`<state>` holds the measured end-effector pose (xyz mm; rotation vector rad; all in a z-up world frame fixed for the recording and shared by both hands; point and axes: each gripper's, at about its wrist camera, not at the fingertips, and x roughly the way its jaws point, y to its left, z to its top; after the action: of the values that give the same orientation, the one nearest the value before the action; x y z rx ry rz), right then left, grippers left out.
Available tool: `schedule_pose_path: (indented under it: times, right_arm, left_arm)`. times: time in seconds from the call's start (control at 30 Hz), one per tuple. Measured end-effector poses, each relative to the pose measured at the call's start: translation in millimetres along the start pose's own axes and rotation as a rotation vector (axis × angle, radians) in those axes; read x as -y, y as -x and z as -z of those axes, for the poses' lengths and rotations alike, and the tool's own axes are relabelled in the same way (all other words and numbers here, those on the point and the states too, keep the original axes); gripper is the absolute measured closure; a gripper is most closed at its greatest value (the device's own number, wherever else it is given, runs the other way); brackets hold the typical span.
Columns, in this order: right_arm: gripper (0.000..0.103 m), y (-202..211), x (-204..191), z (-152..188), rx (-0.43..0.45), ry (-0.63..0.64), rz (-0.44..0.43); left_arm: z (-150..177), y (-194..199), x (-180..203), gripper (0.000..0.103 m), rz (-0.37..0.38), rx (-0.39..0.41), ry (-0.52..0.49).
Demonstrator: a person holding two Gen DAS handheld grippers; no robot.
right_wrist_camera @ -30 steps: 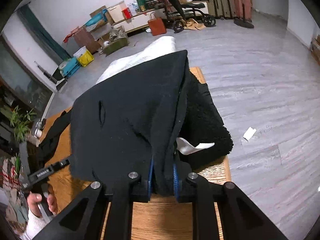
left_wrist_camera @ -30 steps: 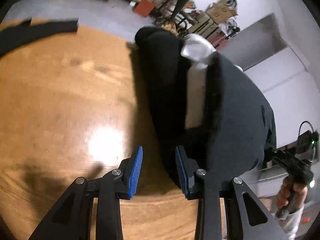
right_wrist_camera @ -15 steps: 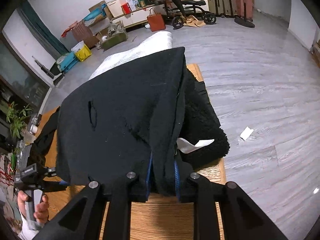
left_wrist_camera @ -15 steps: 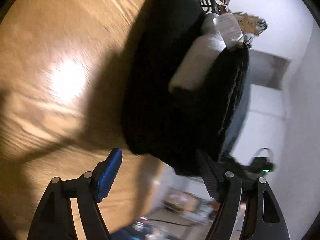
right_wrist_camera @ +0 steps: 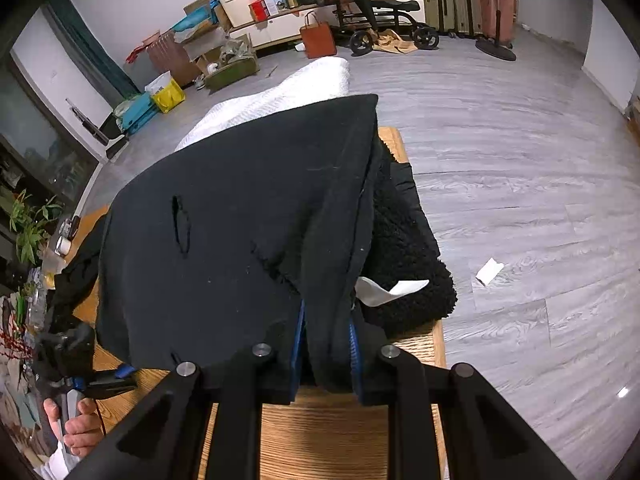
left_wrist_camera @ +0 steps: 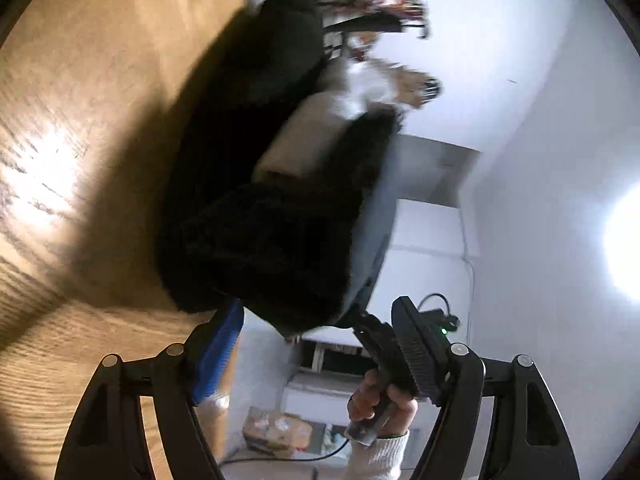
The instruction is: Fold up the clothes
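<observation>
A black fleece garment [right_wrist_camera: 240, 220] is lifted off the wooden table [right_wrist_camera: 328, 432], its outer side spread toward the right wrist camera. My right gripper [right_wrist_camera: 326, 320] is shut on its near edge, and the cloth fills the gap between the blue pads. A white label [right_wrist_camera: 384, 290] sticks out of the fluffy lining. In the left wrist view the garment [left_wrist_camera: 272, 248] hangs in front of my left gripper [left_wrist_camera: 316, 320]. That gripper's jaws are opening. The cloth's lower edge reaches the fingertips but neither pad presses on it. A hand [left_wrist_camera: 380, 396] holds the right gripper behind it.
A white knitted cloth [right_wrist_camera: 280, 96] lies beyond the table's far end. Another dark garment [right_wrist_camera: 80, 264] lies on the table's left side. Grey floor with a paper scrap [right_wrist_camera: 489, 271] runs along the table's right edge. Boxes, bags and suitcases line the far wall.
My left gripper opened wide, rolled over and came in low toward the garment's hanging edge. The right gripper stayed where it was, still clamped on the cloth.
</observation>
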<state>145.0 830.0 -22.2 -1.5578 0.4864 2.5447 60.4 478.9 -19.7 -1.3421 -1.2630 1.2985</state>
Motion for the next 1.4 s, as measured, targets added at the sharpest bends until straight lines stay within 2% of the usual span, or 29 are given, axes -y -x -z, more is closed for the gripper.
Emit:
schedule_pose_path:
  times: [0.13,0.27,0.37,0.43,0.47,0.5,0.53,0.6,0.63,0.7,0.83,0.9,0.97,1.07,1.13,1.2,1.3,1.4]
  right_arm:
    - [0.082,-1.4,0.1,-2.0,-0.002,0.003,-0.002]
    - [0.082,-4.0,0.8,-2.3,-0.006,0.002,0.001]
    - [0.081,-4.1,0.8,-2.2,-0.003,0.007,-0.002]
    - [0.081,-3.9,0.5,-2.0,-0.003,0.008,-0.002]
    - [0.081,-2.1,-1.9,0.2,-0.002,0.006,0.000]
    - [0.081,-1.6,-2.3,0.9,-0.002,0.004,-0.003]
    - [0.081,-1.0,-1.8,1.1,-0.002,-0.001,-0.007]
    - [0.080,0.3,-0.9,1.6,-0.002,-0.010,-0.017]
    - [0.077,1.4,-0.4,2.0,-0.001,-0.016,-0.021]
    - [0.051,4.1,4.7,4.1,0.003,-0.041,-0.020]
    - [0.042,9.7,18.6,13.6,0.007,-0.107,-0.092]
    - [0.029,12.9,29.6,21.3,0.027,-0.157,-0.168]
    - [0.024,8.0,39.5,26.1,0.035,-0.198,-0.214]
    - [0.024,-8.7,52.0,30.0,0.034,-0.278,-0.270]
    - [0.028,-24.0,55.0,32.4,0.022,-0.318,-0.320]
    - [0.084,-24.4,50.0,35.3,0.025,-0.307,-0.325]
    - [0.089,-6.0,28.0,34.3,0.045,-0.260,-0.280]
    - [0.090,29.2,0.8,31.8,0.080,-0.197,-0.248]
  left_arm:
    - [3.0,-13.5,3.5,0.023,-0.065,0.014,-0.058]
    - [-11.0,-31.3,-4.2,0.023,-0.111,0.024,-0.019]
    - [-18.7,-43.2,-7.7,0.023,-0.144,-0.007,-0.002]
    - [-21.7,-49.6,-4.7,0.025,-0.160,-0.032,-0.030]
    - [-22.8,-50.4,0.5,0.034,-0.167,-0.036,-0.067]
    - [-24.3,-50.2,8.2,0.050,-0.179,-0.034,-0.119]
    - [-24.1,-49.8,18.0,0.083,-0.196,-0.033,-0.185]
    - [-18.8,-48.9,36.5,0.090,-0.245,-0.032,-0.294]
    - [-16.4,-49.1,43.6,0.090,-0.270,-0.034,-0.327]
    - [-13.7,-51.4,50.3,0.091,-0.306,-0.046,-0.352]
    - [-18.3,-60.6,55.5,0.091,-0.344,-0.072,-0.361]
    - [-31.5,-53.7,50.7,0.091,-0.345,-0.086,-0.347]
    - [-39.5,-59.2,37.3,0.091,-0.344,-0.100,-0.327]
    - [-43.9,-64.5,34.7,0.091,-0.357,-0.127,-0.310]
    - [-42.4,-62.4,42.0,0.091,-0.377,-0.134,-0.316]
    - [-40.9,-60.3,49.3,0.091,-0.397,-0.141,-0.323]
    - [-32.2,-50.9,75.5,0.091,-0.444,-0.125,-0.397]
    - [-31.1,-41.4,98.2,0.092,-0.445,-0.136,-0.437]
